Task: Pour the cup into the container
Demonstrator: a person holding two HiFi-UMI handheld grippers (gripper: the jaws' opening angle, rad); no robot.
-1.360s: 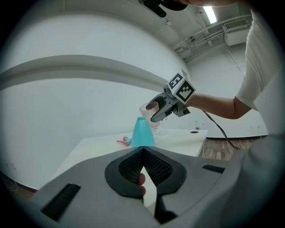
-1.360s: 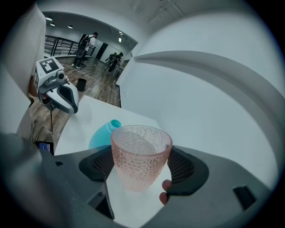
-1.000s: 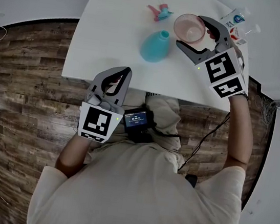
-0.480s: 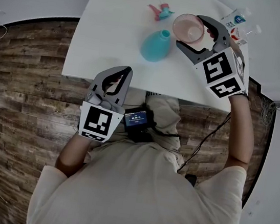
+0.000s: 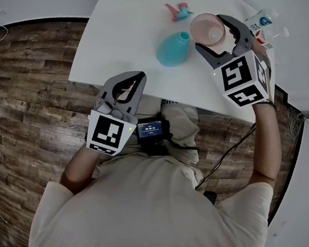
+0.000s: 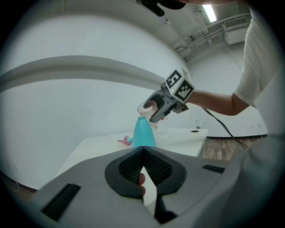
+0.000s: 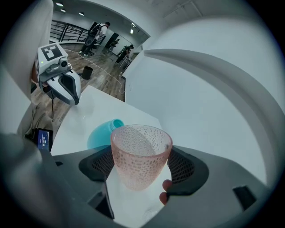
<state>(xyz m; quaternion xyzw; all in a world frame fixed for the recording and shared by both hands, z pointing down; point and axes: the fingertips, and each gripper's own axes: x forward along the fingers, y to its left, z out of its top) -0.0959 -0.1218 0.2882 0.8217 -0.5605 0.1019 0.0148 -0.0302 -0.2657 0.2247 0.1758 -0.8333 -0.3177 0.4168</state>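
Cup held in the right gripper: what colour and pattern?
Translucent pink cup, small dimpled dots all over; shows best in the right gripper view.

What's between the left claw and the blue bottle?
Just bare white table. In the head view the left claw hangs by the table's near edge, the blue bottle stands farther in, and nothing lies between them.

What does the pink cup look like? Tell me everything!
The pink see-through cup has tiny bumps all over, a wide round rim and a narrower bottom; it looks like glass or plastic. The right gripper squeezes its sides with black pads, holding it in the air over the white table, near the teal bottle. Nothing shows inside.
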